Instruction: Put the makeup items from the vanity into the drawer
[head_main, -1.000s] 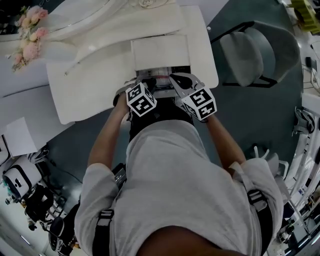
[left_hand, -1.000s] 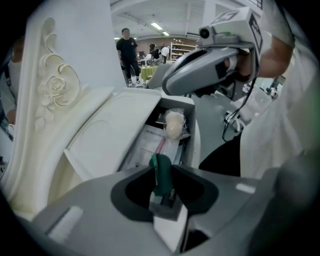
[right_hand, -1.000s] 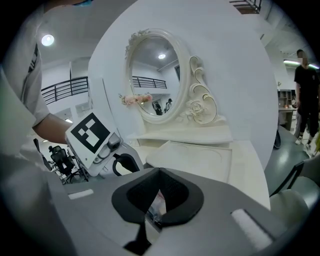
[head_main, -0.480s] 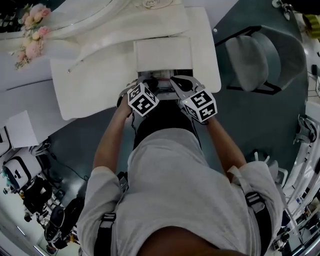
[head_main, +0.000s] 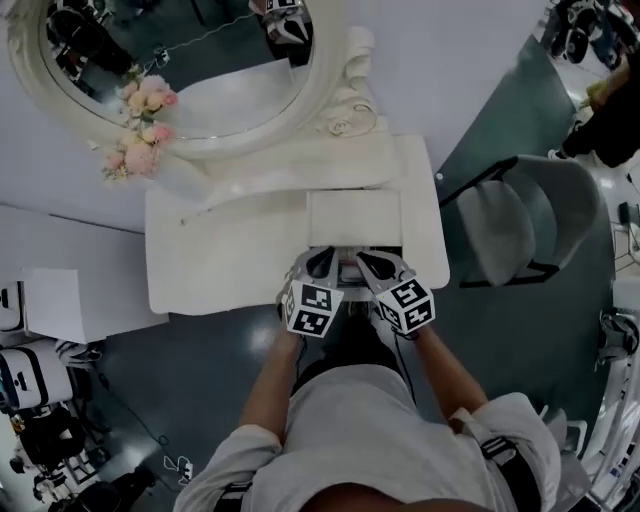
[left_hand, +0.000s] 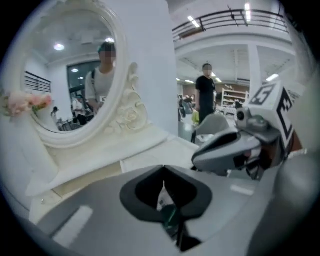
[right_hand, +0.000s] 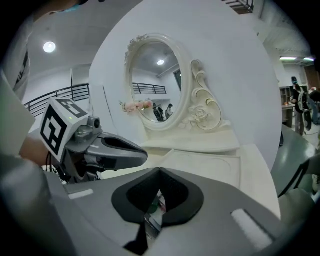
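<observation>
The makeup items (head_main: 348, 268) lie in the open drawer (head_main: 388, 254) at the desk's front edge. In the middle of the head view they show only as a reddish speck in a dark slot. The left tool (head_main: 323, 256) and right tool (head_main: 363, 258) hang over that drawer side by side, tips toward the mirror, with the items below and between them. The left tool's jaws have just closed; its tips meet with nothing pinched. The right tool's tips also meet, empty.

Each gripper view looks down through the hollow behind its own tips and catches green, white and red bits of the items, which the head view does not resolve. The head view alone shows the whole white desk (head_main: 220, 260). On it are a white mat (head_main: 355, 215) above the drawer, the oval mirror (head_main: 180, 70) at upper left and pink flowers (head_main: 140, 130). A grey chair (head_main: 510, 225) stands at right. Only the left gripper view shows a person (left_hand: 205, 95) standing far back, upper centre.
</observation>
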